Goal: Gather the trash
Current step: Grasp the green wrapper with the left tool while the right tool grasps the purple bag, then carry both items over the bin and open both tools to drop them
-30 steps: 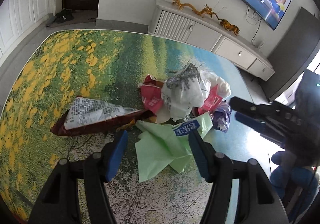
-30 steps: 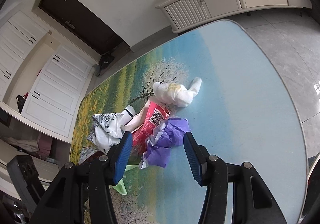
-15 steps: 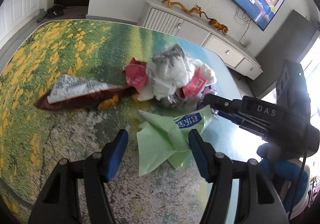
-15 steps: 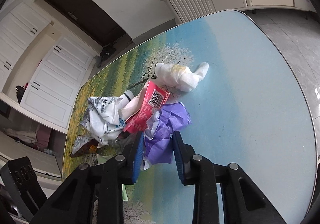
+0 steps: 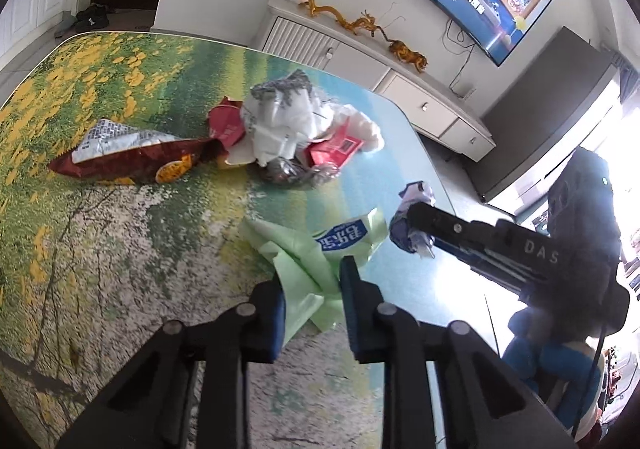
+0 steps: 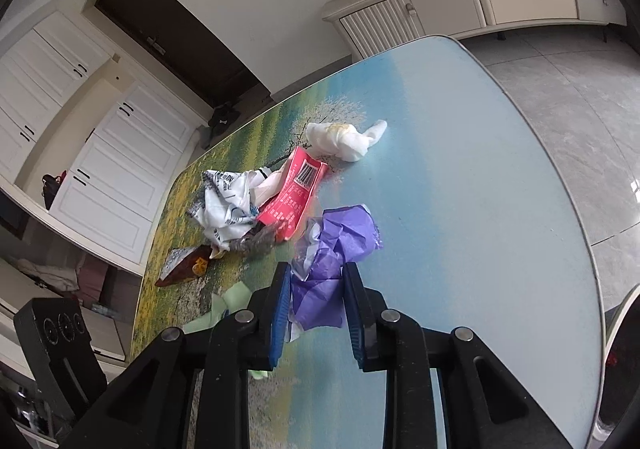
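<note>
On the picture-printed table (image 6: 460, 189), my left gripper (image 5: 312, 277) has its jaws closing, and its pads pinch a light green wrapper (image 5: 296, 249) with a blue label. My right gripper (image 6: 316, 277) is also closing, its pads pressed on a crumpled purple wrapper (image 6: 344, 233). In the left wrist view the right gripper (image 5: 412, 217) carries the purple wrapper (image 5: 416, 195) just above the table. Beyond lies a pile: a white printed bag (image 5: 280, 121), a red packet (image 6: 296, 189), a brown snack bag (image 5: 132, 157) and a white tissue (image 6: 344, 137).
The table's curved edge (image 6: 560, 189) runs close on the right, with grey floor tiles (image 6: 580, 97) past it. A white TV cabinet (image 5: 360, 61) with golden figurines stands against the far wall. White cupboards (image 6: 112, 177) line the left side.
Both grippers have closed: the left on the green wrapper, the right on the purple one. The purple wrapper has come away from the pile toward the table's edge.
</note>
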Demonstrator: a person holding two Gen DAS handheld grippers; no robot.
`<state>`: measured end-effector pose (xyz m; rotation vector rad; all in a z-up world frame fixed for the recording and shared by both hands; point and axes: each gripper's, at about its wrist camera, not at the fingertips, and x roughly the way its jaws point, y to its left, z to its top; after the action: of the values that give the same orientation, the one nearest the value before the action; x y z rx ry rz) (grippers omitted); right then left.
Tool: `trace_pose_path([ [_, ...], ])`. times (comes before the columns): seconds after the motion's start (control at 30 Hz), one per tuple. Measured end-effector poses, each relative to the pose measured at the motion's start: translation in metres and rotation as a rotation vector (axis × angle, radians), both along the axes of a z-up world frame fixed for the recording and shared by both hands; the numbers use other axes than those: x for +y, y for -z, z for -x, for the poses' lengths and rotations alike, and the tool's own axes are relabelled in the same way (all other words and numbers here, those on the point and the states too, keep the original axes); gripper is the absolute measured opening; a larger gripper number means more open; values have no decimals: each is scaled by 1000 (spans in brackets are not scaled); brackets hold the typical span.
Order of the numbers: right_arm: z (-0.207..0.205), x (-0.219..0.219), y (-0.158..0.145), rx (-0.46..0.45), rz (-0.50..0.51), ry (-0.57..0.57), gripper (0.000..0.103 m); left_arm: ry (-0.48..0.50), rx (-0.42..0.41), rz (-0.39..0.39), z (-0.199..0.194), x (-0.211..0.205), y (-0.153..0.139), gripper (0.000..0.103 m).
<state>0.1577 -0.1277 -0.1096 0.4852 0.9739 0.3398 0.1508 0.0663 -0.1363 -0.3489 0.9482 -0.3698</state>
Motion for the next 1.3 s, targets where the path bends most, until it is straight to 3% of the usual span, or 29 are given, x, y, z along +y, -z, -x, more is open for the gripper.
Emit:
trace_pose_path([
  [0.83,77,-39,-43,-112,-14,82,24,-18,-107,46,43,1,-55,13],
  [1.3,116,-91,-74,-219,-27,192,24,36,-170,78,55,-28,-95,13],
])
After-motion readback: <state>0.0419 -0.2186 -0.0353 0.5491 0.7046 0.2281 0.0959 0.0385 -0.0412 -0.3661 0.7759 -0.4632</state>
